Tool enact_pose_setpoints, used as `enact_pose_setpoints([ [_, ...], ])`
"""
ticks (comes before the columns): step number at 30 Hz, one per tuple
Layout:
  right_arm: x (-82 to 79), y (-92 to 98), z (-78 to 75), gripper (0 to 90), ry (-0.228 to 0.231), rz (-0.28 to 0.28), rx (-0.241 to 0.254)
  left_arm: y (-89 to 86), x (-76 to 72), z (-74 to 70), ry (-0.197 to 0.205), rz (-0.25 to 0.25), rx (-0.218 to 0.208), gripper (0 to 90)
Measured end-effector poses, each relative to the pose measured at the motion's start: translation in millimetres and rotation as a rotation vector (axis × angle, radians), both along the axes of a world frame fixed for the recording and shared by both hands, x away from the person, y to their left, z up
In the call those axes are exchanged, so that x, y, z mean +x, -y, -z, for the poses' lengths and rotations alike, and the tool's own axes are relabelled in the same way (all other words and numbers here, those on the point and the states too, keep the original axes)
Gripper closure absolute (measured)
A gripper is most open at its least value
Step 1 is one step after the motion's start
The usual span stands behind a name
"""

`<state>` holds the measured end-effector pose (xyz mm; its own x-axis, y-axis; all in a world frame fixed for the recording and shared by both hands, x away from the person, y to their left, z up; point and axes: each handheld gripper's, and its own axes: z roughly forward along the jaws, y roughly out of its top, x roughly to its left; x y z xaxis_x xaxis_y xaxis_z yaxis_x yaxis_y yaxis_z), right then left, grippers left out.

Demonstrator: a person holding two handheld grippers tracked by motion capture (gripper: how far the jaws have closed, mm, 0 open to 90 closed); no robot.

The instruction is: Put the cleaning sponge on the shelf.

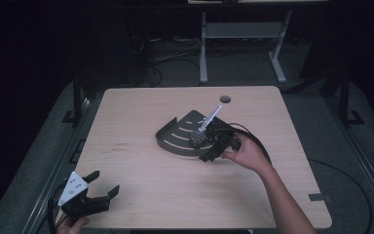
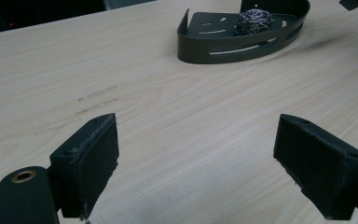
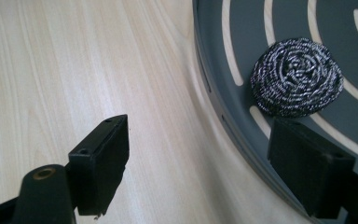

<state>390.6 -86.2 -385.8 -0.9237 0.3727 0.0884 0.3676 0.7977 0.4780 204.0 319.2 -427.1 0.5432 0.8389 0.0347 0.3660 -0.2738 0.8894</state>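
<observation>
Nearest the high camera, at the lower left corner of the worktop (image 1: 141, 185), the left gripper (image 1: 103, 185) rests low over the wood with its grey three-cornered plate on top and its jaws spread wide; the left gripper view confirms bare wood grain between the two black pads (image 2: 93, 158), which press on nothing. Pale wood forms the whole worktop surface, with a round cable hole (image 1: 225, 99) near the far edge. Near the centre sits the dark slotted tray (image 1: 175, 139), a curved-walled corner shelf lying flat. Just beside its right rim, the right gripper (image 1: 213, 146) is held by the person's hand (image 1: 246, 152), with a black cable looping behind it. Its jaws stand apart and grip nothing: in the right gripper view one pad (image 3: 102, 163) hangs over bare wood outside the tray wall, while the other hangs over the tray floor. Inside the tray, near that second pad but not pinched, lies the steel wool scourer (image 3: 297, 77), a coiled metallic ball resting on the slotted floor close to the curved wall.
</observation>
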Motion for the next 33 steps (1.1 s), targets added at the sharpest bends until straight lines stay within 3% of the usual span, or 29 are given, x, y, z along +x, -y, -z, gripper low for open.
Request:
enact_pose_setpoints([
  [5,-6.0,3.3,2.1,19.6,-0.002,0.002,-0.014,0.4,0.0,-0.1,0.000,0.002,0.000,13.3],
  [33,-36.9,27.9,24.6,18.8,-0.017,0.020,0.015,2.6,-0.6,-0.1,0.000,0.006,0.007,13.3],
])
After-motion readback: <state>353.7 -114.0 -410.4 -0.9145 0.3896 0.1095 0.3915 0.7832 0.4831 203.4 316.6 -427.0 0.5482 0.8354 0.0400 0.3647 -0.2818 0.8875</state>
